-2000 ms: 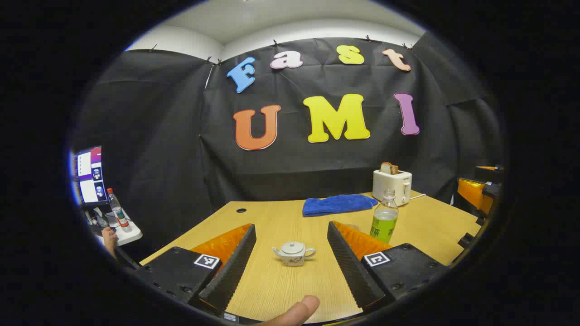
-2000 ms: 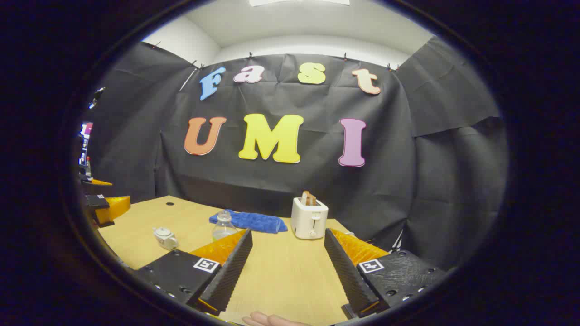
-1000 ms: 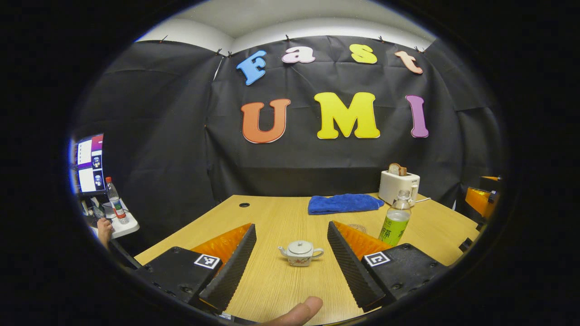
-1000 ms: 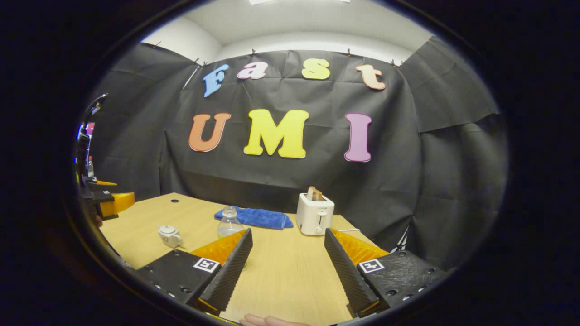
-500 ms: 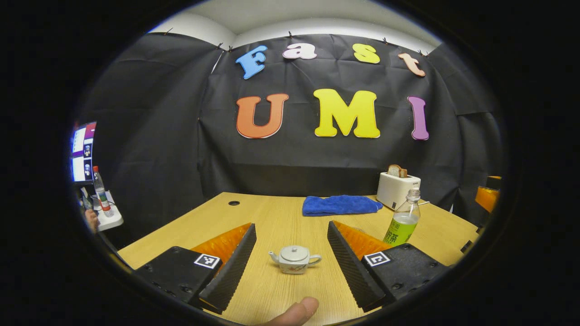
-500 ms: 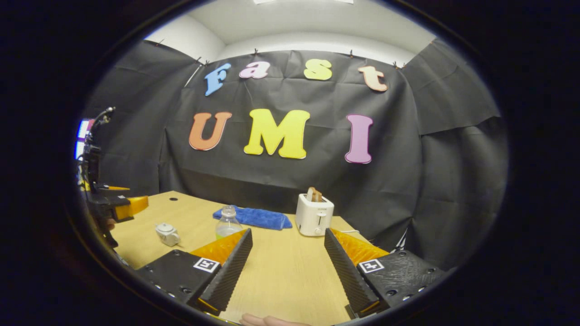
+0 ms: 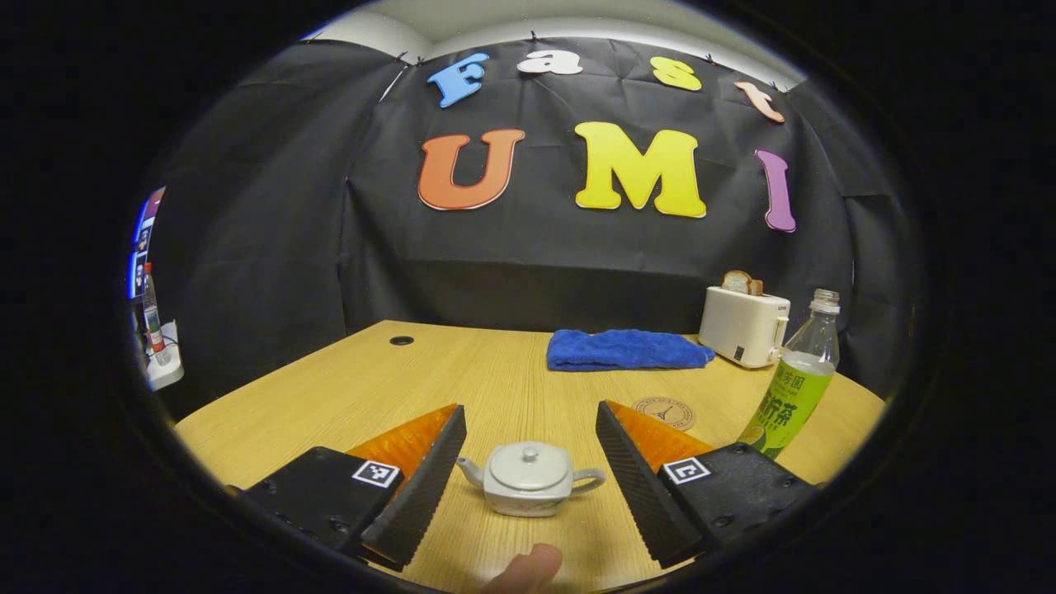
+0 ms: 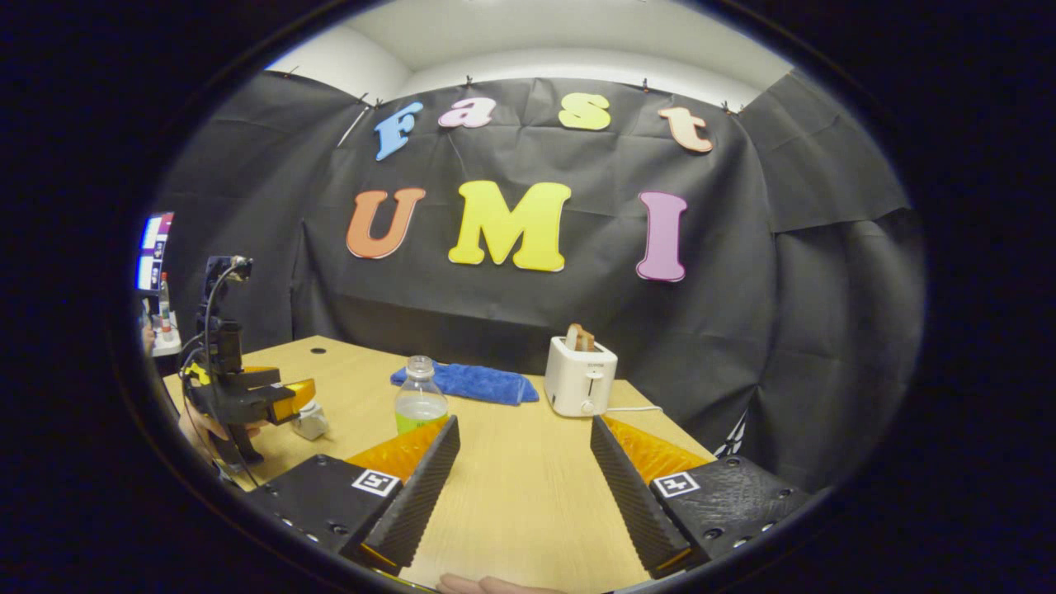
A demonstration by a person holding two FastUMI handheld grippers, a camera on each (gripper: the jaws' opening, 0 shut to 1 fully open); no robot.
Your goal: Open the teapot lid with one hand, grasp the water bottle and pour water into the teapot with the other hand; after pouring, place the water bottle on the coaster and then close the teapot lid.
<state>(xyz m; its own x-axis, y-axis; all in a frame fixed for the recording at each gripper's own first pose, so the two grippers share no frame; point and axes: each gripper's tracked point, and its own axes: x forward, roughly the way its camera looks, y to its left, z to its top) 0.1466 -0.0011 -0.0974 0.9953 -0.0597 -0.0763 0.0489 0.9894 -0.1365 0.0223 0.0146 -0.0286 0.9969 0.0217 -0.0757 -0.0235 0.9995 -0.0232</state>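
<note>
Left gripper (image 7: 528, 478) had closed in on the teapot (image 7: 528, 480), now lower centre between its apart jaws, lid still on. Right gripper (image 8: 520, 487): jaws apart, nothing held.

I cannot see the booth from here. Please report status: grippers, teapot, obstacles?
Left gripper open, fingers either side of teapot, not touching. Lid on. Right gripper open over bare table; water bottle untouched. No obstacle.

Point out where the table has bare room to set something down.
Bare table lies left of the teapot, toward the grommet hole, and in front of the toaster. It is crowded around the towel, coaster and bottle.
</note>
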